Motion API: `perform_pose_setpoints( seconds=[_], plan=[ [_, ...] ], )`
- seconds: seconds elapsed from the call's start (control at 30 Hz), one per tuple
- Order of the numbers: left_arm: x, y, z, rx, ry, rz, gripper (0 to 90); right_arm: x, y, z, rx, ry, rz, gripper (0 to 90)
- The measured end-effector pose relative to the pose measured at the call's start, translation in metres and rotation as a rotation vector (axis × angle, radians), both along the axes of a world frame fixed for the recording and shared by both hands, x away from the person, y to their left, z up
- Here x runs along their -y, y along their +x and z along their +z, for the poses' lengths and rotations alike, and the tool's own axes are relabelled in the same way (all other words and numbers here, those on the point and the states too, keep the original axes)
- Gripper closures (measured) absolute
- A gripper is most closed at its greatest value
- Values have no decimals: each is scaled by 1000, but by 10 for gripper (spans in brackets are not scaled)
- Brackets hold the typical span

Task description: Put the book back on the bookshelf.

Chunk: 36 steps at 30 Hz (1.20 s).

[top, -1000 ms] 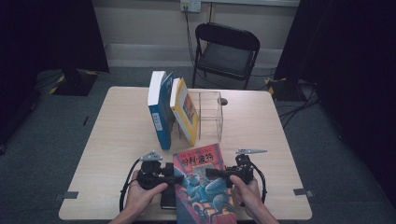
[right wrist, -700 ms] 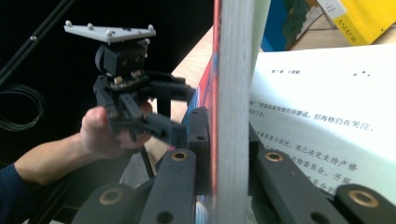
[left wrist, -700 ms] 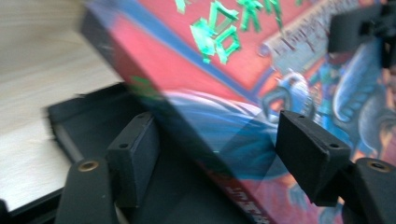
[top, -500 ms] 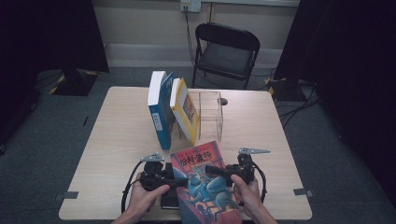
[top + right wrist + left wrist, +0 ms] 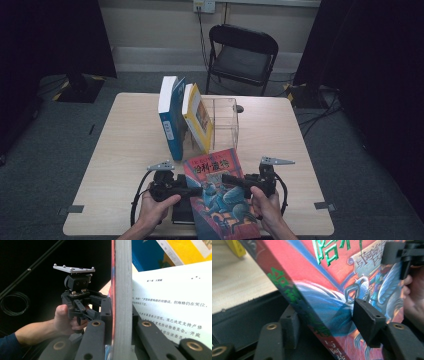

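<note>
Both tongs hold a red book at the near edge of the worktop.

The red book [image 5: 222,195] is tilted above the worktop [image 5: 125,150], in front of a blue book [image 5: 170,117], a yellow book [image 5: 199,117] and a clear stand [image 5: 225,117]. The left tongs [image 5: 192,190] straddle its spine edge, their jaws just closing in, one pad on the cover and the other behind the spine. The right tongs [image 5: 231,180] are clamped on the page edge, with an open page [image 5: 172,297] lying beside their jaws.
</note>
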State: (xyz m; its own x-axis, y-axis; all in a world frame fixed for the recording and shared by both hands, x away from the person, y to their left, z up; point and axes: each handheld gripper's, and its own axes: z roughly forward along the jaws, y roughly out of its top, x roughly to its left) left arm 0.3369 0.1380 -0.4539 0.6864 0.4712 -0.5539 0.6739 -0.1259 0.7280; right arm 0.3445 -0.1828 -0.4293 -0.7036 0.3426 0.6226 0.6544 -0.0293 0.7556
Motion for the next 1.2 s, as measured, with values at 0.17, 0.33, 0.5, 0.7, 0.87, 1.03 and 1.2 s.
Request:
perform_pose_setpoints(
  seconds=[0.17,0.33,0.5,0.7,0.87,1.03,1.2],
  plan=[
    [-3,-2,7,28,-6,13,473,-1,0,5,33,1,3,825],
    [-10,-1,18,54,-51,15,539,-2,0,14,77,-1,-9,825],
    [-17,1,28,85,-79,16,587,-7,-1,25,130,-15,-21,825],
    [-26,3,42,113,-116,35,649,-14,2,37,182,-7,-17,825],
    [-31,7,62,165,-121,54,697,-20,3,56,247,3,-25,825],
    [-32,5,81,242,-88,70,704,-22,5,66,320,47,-26,823],
    [-29,-3,77,274,-79,72,724,-20,2,56,331,15,-23,821]
  ],
)
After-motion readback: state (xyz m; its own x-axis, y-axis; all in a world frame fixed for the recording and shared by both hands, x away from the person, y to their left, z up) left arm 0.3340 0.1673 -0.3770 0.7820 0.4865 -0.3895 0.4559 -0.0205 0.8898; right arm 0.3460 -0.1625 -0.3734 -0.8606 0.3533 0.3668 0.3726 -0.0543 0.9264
